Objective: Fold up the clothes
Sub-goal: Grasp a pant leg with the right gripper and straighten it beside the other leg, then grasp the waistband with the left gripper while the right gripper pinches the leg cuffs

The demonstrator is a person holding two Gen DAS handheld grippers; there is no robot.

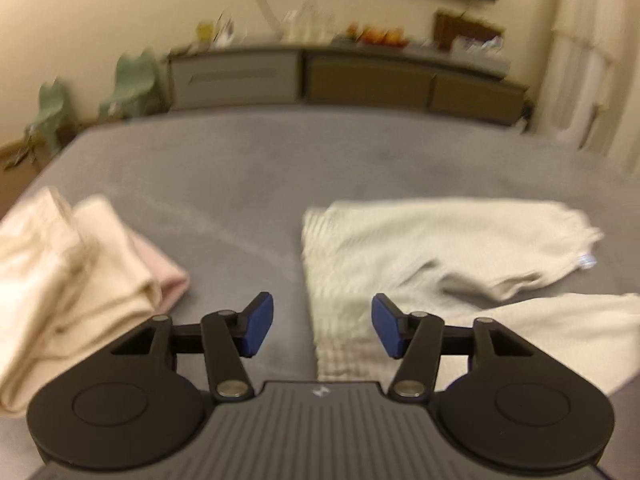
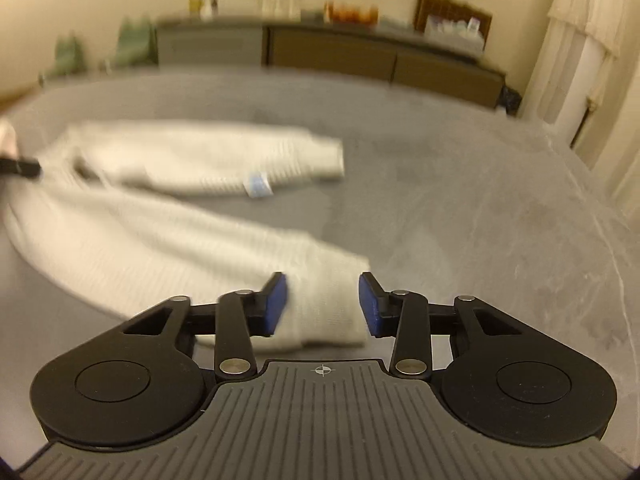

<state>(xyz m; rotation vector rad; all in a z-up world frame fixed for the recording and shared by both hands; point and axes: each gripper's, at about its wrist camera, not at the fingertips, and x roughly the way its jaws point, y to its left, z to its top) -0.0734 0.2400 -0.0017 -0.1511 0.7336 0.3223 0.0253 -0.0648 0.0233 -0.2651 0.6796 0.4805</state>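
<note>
A grey bed fills the foreground. Beyond its far edge a long low sideboard stands against a cream wall, its fronts grey on the left and brown on the right. Blurred bottles and orange items crowd its top. Two pale green chairs sit left of it, and a cream curtain hangs at the right.
</note>
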